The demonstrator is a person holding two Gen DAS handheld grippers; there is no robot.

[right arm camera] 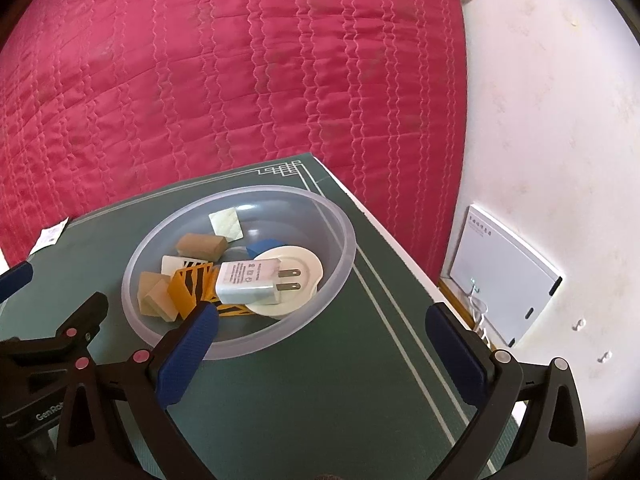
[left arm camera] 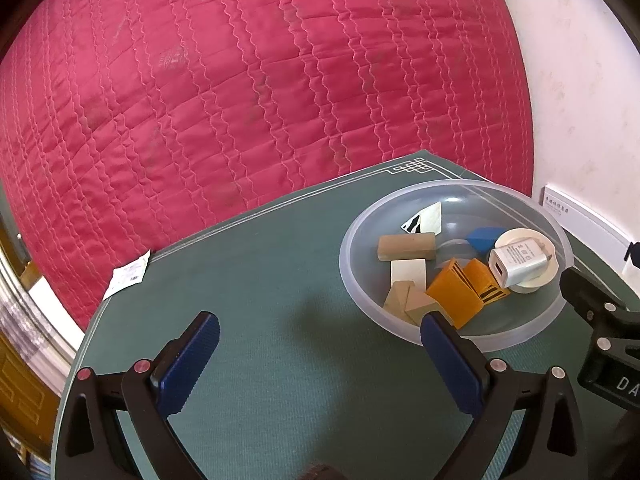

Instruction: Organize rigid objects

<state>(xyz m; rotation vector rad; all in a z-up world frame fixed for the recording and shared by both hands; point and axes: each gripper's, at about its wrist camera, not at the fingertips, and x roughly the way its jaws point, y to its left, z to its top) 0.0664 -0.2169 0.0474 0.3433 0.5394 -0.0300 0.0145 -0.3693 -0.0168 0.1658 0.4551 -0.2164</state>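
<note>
A clear plastic bowl [left arm camera: 520, 336] [right arm camera: 340, 232] stands on the green mat. It holds a white USB charger [left arm camera: 516, 266] [right arm camera: 248, 282] on a white round lid [right arm camera: 298, 276], an orange striped piece [left arm camera: 456, 294] [right arm camera: 188, 288], tan wooden blocks [left arm camera: 406, 246] [right arm camera: 154, 290], a blue block [left arm camera: 484, 238] [right arm camera: 260, 247] and white cards. My left gripper [left arm camera: 320, 326] is open and empty, to the left of the bowl. My right gripper [right arm camera: 322, 318] is open and empty, at the bowl's near right rim.
The green mat [left arm camera: 260, 280] [right arm camera: 360, 380] covers a small table in front of a red quilted bed [left arm camera: 240, 80]. A white paper slip [left arm camera: 128, 276] lies at the mat's left edge. A white wall panel [right arm camera: 504, 272] is at the right.
</note>
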